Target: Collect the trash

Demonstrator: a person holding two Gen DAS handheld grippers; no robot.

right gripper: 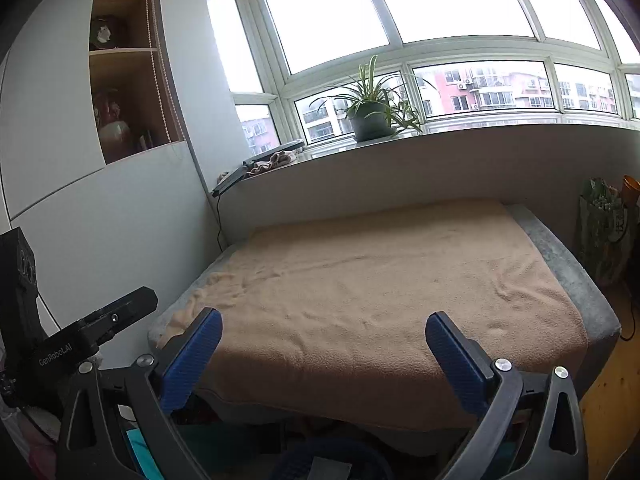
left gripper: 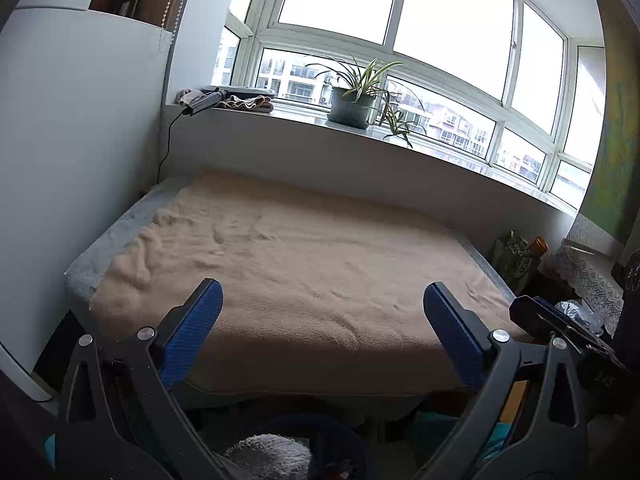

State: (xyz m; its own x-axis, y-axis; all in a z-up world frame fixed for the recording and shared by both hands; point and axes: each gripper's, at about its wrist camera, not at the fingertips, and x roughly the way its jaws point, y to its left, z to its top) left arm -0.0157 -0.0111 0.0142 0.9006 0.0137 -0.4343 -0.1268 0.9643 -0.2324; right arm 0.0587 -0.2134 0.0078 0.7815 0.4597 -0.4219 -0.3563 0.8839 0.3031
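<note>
My left gripper (left gripper: 322, 302) stands open over the near edge of a bed, its blue pads (left gripper: 200, 320) wide apart with nothing between them. My right gripper (right gripper: 324, 334) is also open and empty, held beside it over the same edge. The beige blanket (left gripper: 304, 252) on the bed shows no loose trash. A crumpled clear plastic piece (left gripper: 578, 312) lies past the bed's right side, behind the right gripper's black housing (left gripper: 568, 332). Below both grippers is a dark round container (left gripper: 324, 436), mostly hidden, with a grey fluffy thing (left gripper: 268, 456) next to it.
A potted plant (left gripper: 352, 104), a cloth (left gripper: 248, 104) and a cabled device (left gripper: 204, 102) sit on the windowsill. White cabinets (left gripper: 80, 120) wall the bed's left side. Bags (right gripper: 604, 232) and a lace-covered stand (left gripper: 592, 276) crowd the right. The left gripper's housing (right gripper: 88, 336) shows at left.
</note>
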